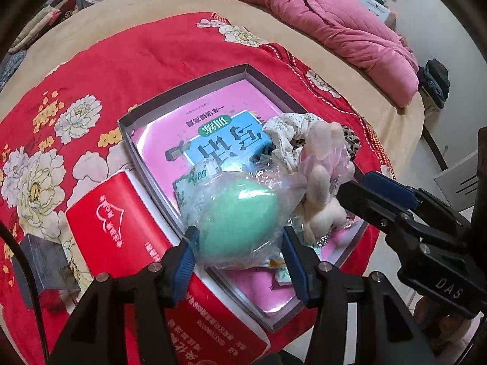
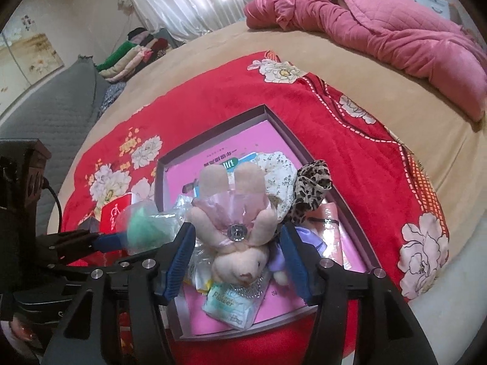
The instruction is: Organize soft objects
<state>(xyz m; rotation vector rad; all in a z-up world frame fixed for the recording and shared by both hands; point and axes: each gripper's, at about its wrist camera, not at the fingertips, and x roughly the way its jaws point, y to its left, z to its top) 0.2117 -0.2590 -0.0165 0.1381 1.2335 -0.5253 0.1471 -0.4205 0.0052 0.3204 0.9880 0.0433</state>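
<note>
A shallow grey box [image 1: 182,88] [image 2: 213,121] lies on a red flowered blanket and holds a pink book. My left gripper [image 1: 237,243] is shut on a green sponge in a clear plastic bag [image 1: 240,213], above the box's near left part; the sponge also shows in the right wrist view [image 2: 146,225]. My right gripper [image 2: 237,243] brackets a cream plush rabbit [image 2: 237,237] in a pink dress, lying upside down; its pads do not clearly press it. The rabbit also shows in the left wrist view [image 1: 322,179]. A floral cloth [image 2: 280,170] and a leopard scrunchie [image 2: 310,188] lie behind it.
A red carton [image 1: 121,222] sits left of the box, with a small dark box [image 1: 45,264] beside it. A tissue pack [image 2: 231,301] lies in the box near me. A pink quilt [image 2: 395,30] is heaped at the bed's far right. Folded clothes [image 2: 134,51] sit far left.
</note>
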